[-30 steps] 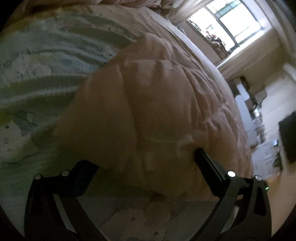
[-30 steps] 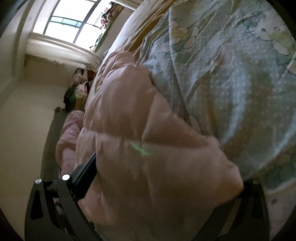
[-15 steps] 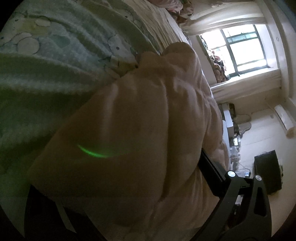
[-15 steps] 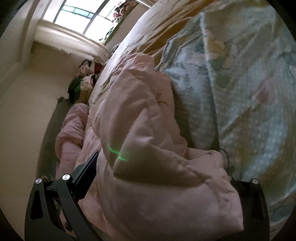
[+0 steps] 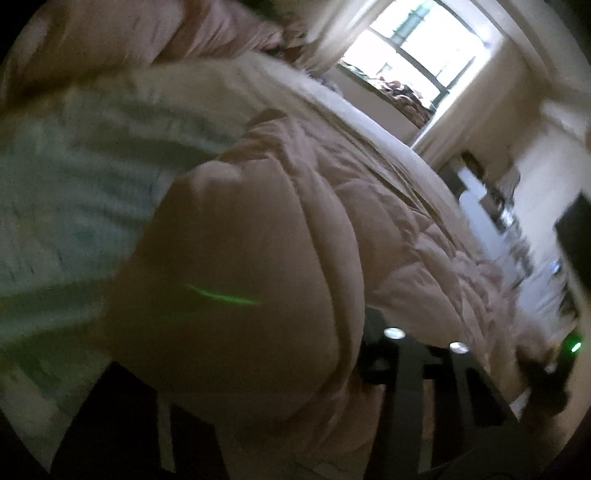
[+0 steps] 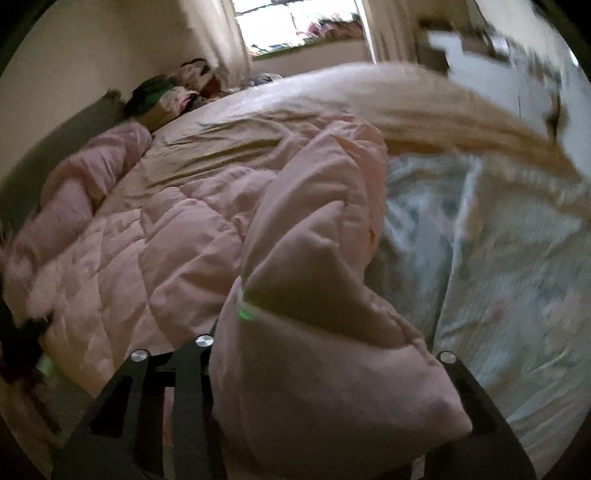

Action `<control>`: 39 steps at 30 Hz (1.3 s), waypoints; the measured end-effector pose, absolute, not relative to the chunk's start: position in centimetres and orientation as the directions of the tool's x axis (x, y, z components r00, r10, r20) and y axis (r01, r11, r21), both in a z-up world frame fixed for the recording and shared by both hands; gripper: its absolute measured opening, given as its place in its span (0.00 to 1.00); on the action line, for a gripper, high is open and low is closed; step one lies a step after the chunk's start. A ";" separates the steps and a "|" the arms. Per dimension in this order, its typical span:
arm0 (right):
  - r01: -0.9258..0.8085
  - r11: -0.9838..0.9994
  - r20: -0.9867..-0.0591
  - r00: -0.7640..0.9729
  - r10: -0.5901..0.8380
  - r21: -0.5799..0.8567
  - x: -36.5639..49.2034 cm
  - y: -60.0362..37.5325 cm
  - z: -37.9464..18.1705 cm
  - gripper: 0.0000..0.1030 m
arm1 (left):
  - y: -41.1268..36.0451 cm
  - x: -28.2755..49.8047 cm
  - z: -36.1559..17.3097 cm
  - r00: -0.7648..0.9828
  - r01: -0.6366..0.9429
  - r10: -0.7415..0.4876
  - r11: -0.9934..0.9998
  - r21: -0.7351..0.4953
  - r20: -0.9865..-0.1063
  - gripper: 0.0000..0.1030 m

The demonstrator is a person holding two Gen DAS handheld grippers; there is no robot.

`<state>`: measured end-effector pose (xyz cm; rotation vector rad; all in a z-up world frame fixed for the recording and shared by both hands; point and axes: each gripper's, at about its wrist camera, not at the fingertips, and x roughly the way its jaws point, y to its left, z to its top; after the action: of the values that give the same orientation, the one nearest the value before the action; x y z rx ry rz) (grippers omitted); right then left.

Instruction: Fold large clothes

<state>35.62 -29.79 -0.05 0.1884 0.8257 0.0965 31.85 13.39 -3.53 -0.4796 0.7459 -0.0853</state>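
Note:
A thick pink quilt lies rumpled across a bed. My left gripper has a puffy fold of it bulging up between its jaws, which are closing and squeeze the fold; the fingertips are buried in cloth. In the right wrist view the same quilt spreads to the left. My right gripper is also closing, and a padded corner is pinched between its black fingers. Both views are blurred.
A pale green printed sheet lies under the quilt, with a beige sheet beyond. Clothes are piled near the bright window. A black box stands on the floor beside the bed.
Both grippers' jaws have narrowed onto the quilt that sat loosely between them. Both views have risen and rolled, the right one strongly, and the gripped folds lifted with them.

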 end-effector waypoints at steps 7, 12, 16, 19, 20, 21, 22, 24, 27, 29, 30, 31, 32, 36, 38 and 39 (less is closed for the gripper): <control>-0.136 0.991 -0.633 0.765 0.117 0.019 34.7 -25.2 4.3 0.30 | 10.5 31.7 1.6 0.786 -0.002 -0.189 0.951 -0.308 -0.588 0.26; -0.226 0.970 -0.564 0.814 0.136 -0.092 32.4 -22.3 7.5 0.27 | 9.5 30.4 5.2 0.806 0.042 -0.192 0.962 -0.270 -0.560 0.25; -0.273 0.954 -0.512 0.841 0.174 -0.124 30.3 -21.2 9.3 0.26 | 8.8 28.9 7.0 0.820 0.064 -0.193 0.966 -0.250 -0.538 0.25; -0.305 0.943 -0.479 0.853 0.208 -0.132 28.4 -21.3 10.3 0.25 | 8.6 27.6 7.8 0.831 0.069 -0.189 0.968 -0.241 -0.523 0.25; -0.312 0.941 -0.472 0.854 0.218 -0.130 27.8 -21.3 10.5 0.25 | 8.6 27.3 8.1 0.834 0.070 -0.190 0.968 -0.243 -0.518 0.25; -0.316 0.940 -0.463 0.857 0.225 -0.127 27.3 -21.4 10.8 0.25 | 8.7 26.8 8.2 0.838 0.070 -0.190 0.967 -0.244 -0.512 0.25; -0.317 0.940 -0.455 0.860 0.231 -0.122 26.7 -21.5 11.0 0.25 | 8.7 26.1 8.4 0.843 0.072 -0.189 0.967 -0.243 -0.504 0.25; -0.324 0.939 -0.434 0.867 0.245 -0.118 25.3 -22.0 11.3 0.25 | 8.6 24.9 8.7 0.851 0.079 -0.191 0.967 -0.240 -0.489 0.25; -0.336 0.935 -0.415 0.871 0.262 -0.114 22.9 -22.8 11.6 0.25 | 8.4 23.2 9.2 0.856 0.090 -0.198 0.967 -0.238 -0.478 0.25; -0.342 0.932 -0.412 0.871 0.267 -0.118 21.8 -22.9 11.7 0.25 | 8.2 22.1 9.3 0.855 0.102 -0.206 0.967 -0.235 -0.477 0.25; -0.342 0.933 -0.410 0.871 0.270 -0.115 21.1 -23.1 11.6 0.25 | 8.3 21.3 9.2 0.855 0.107 -0.212 0.965 -0.239 -0.473 0.25; -0.346 0.932 -0.411 0.870 0.274 -0.111 20.5 -23.1 11.5 0.25 | 8.3 21.0 9.1 0.855 0.111 -0.214 0.965 -0.237 -0.472 0.25; -0.344 0.932 -0.410 0.871 0.271 -0.117 19.8 -23.3 11.2 0.25 | 8.2 20.4 8.9 0.856 0.111 -0.212 0.966 -0.232 -0.471 0.25; -0.333 0.936 -0.410 0.874 0.261 -0.114 17.9 -23.5 10.0 0.25 | 7.6 18.7 7.8 0.855 0.112 -0.202 0.971 -0.209 -0.478 0.25; -0.324 0.941 -0.424 0.868 0.257 -0.095 17.3 -23.9 9.0 0.25 | 7.6 18.3 7.2 0.851 0.109 -0.195 0.974 -0.200 -0.487 0.25; -0.321 0.943 -0.432 0.865 0.254 -0.089 17.0 -23.8 8.7 0.25 | 7.4 18.0 6.7 0.849 0.105 -0.186 0.977 -0.187 -0.495 0.25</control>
<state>17.02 -23.82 8.66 -0.1599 0.4295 0.3030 17.99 7.39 6.67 -0.1556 0.5360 -0.1539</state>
